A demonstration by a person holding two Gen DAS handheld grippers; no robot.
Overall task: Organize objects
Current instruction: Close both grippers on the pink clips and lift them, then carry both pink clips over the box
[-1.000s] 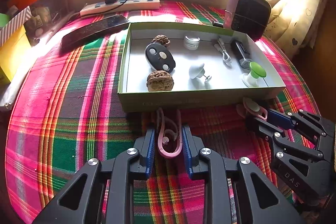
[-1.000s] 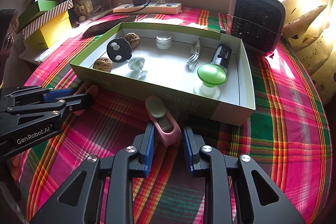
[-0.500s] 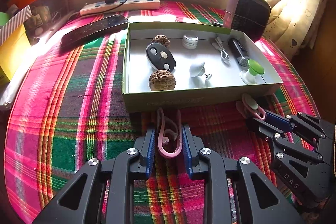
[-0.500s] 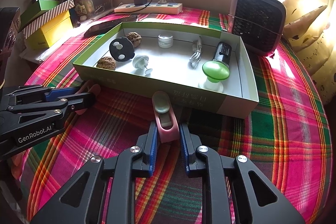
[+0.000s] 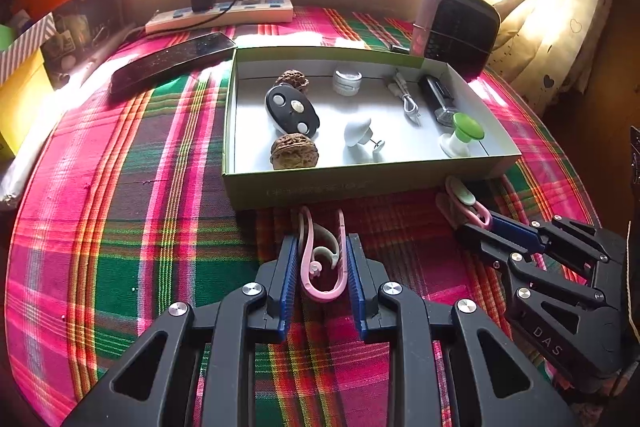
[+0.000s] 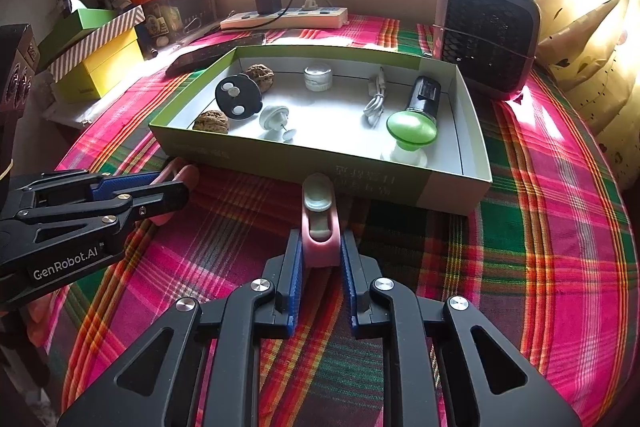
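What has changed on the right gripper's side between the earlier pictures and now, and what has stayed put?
The right gripper closed onto the pink clip, turning it straight between the fingers. The left gripper kept its hold on the pink hook; the box and its contents look unchanged.

Home, heart-print curtains (image 5: 560, 27), plaid tablecloth (image 5: 120, 187)
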